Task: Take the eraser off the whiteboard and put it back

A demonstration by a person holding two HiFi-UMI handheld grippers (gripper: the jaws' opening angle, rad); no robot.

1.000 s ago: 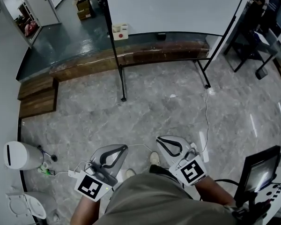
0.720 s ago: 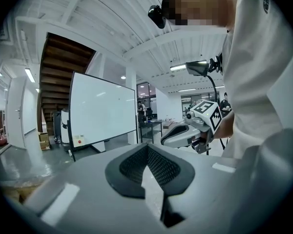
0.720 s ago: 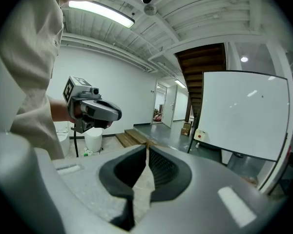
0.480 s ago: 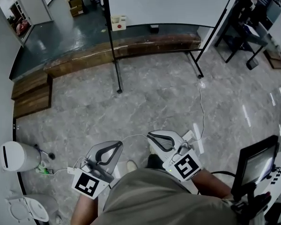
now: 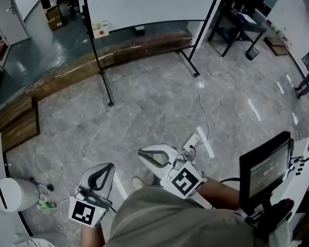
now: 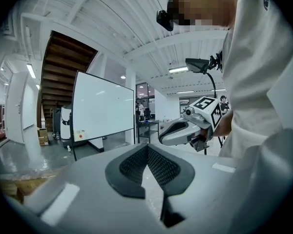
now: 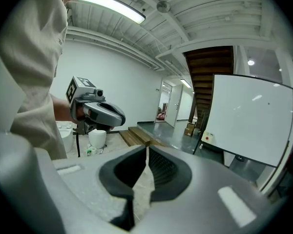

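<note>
The small white block with a red spot [image 5: 100, 29], which looks to be the eraser, sits on the lower left corner of the whiteboard [image 5: 144, 4], well apart from the person across a stretch of stone floor [image 5: 154, 96]. That is where the task wants it in the end, so the scene fits either an eraser waiting to be lifted or one already returned. The left gripper [image 5: 107, 166] and the right gripper [image 5: 143, 152] are held low by the person's body, each with its jaws pressed together and nothing between them, as both gripper views show. If the eraser is to be taken, the chief risk is arriving with the jaws closed: they would bump the block instead of straddling it, and could slide it along the board or knock it to the floor. A hard push could also rock or shift the board, which stands on a thin black stand [image 5: 101, 73]. A white cable [image 5: 202, 104] trails over the floor between the person and the board, and a foot could snag it. A small dark thing [image 5: 139, 30] on the board's lower edge could be mistaken for the eraser.
</note>
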